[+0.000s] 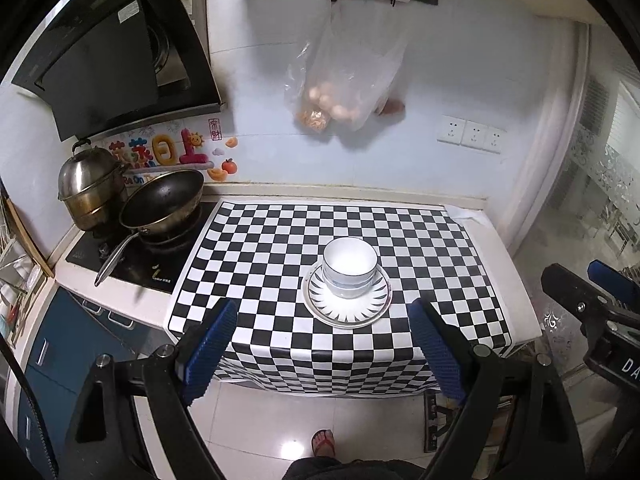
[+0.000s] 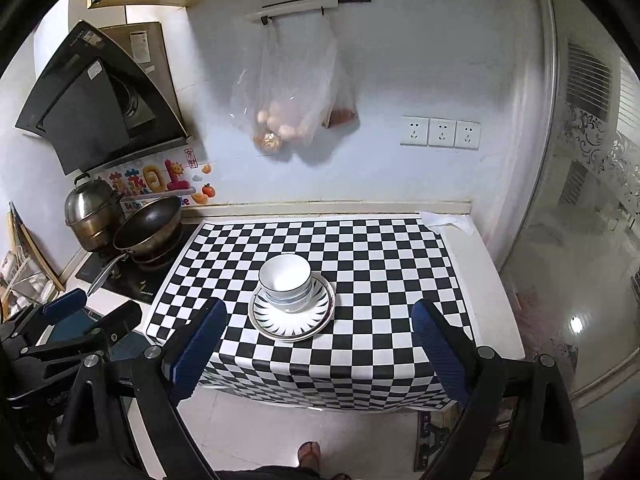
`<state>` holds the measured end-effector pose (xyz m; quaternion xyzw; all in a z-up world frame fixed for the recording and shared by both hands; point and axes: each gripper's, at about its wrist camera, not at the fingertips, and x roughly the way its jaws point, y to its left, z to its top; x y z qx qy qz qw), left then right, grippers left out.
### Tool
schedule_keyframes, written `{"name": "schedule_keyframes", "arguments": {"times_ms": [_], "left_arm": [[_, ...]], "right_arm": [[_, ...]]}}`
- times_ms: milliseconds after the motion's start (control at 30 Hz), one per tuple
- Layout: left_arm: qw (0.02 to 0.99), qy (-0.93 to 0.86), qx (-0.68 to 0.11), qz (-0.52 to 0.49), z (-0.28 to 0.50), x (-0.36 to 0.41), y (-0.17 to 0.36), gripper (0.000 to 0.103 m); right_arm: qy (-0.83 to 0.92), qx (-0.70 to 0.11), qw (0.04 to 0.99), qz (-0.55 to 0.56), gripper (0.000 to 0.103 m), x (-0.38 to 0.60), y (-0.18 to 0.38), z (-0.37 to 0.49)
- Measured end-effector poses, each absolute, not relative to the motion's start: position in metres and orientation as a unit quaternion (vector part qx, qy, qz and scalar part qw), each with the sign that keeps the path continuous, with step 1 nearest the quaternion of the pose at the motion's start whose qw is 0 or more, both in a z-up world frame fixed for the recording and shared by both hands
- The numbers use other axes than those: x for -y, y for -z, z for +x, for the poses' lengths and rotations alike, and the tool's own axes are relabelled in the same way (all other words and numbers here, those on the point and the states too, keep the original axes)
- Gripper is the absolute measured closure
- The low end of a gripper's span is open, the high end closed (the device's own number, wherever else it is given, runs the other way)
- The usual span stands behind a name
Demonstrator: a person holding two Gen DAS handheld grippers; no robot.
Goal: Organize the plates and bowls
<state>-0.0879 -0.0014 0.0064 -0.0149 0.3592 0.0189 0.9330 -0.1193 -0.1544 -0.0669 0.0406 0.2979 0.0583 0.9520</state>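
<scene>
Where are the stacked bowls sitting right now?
The bowls sit stacked on the patterned plate near the middle of the checkered cloth, right of the stove's frying pan, in both wrist views.

The cloth (image 1: 280, 248) is black-and-white checked. The bowls (image 1: 350, 266) are white with thin dark rim lines; the plate (image 1: 347, 312) is white with black ray-like wedges round its rim. Both grippers' pads (image 1: 210, 350) are blue on black arms. The pan (image 1: 162, 200) is black inside, the pot (image 1: 90, 184) silver and brass-toned. The cabinet (image 1: 68, 344) is blue.
</scene>
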Motion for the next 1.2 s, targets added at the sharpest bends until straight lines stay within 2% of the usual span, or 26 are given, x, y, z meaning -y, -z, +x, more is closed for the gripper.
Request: {"name": "schedule_keyframes", "arguments": {"times_ms": [1200], "left_arm": [[0.935, -0.037, -0.352, -0.025, -0.1, -0.004, -0.013, 0.015]], "right_arm": [[-0.059, -0.295, 0.953, 0.022, 0.007, 0.153, 0.068, -0.121]]}}
